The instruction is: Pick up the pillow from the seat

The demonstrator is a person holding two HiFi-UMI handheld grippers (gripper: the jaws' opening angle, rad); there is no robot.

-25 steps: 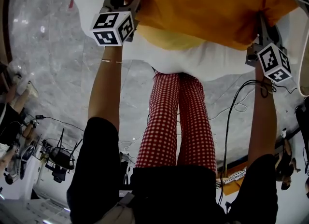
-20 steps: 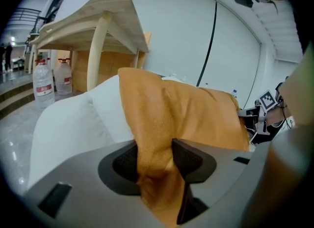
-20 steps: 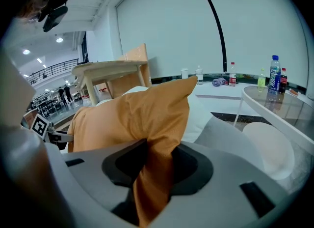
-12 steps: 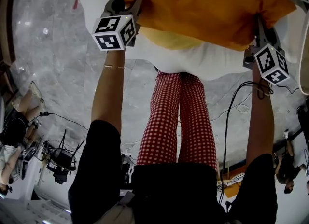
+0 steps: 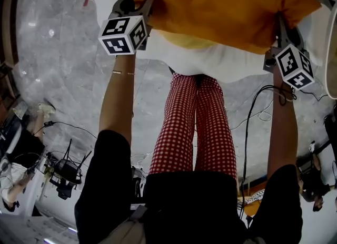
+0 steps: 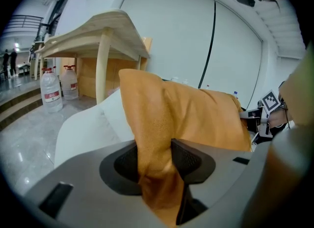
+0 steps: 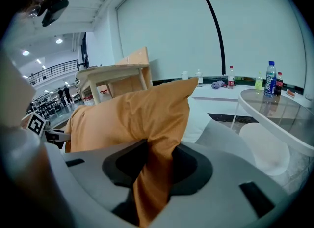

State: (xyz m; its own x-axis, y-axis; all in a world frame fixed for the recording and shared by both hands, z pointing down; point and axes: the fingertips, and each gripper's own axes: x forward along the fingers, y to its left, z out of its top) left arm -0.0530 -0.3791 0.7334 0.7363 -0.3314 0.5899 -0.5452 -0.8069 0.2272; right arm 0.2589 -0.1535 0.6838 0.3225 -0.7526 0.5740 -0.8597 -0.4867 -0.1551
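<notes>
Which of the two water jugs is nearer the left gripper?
The jug at the view's left edge; the other jug stands behind it, closer to the table.

One orange pillow point(image 5: 221, 6) is counted. Two grippers are counted: the left gripper point(image 6: 156, 159) and the right gripper point(image 7: 156, 165). Two marker cubes point(image 5: 122, 35) are counted, one per gripper. One white seat point(image 6: 83, 133), one wooden table point(image 6: 93, 30) and one glass table point(image 7: 274, 109) are counted. Two large water jugs point(image 6: 50, 92) are counted. At least four bottles point(image 7: 269, 78) are counted.

Black top point(image 5: 184, 206); red-white checked trousers point(image 5: 195, 127); thin bracelet point(image 5: 122, 72)
</notes>
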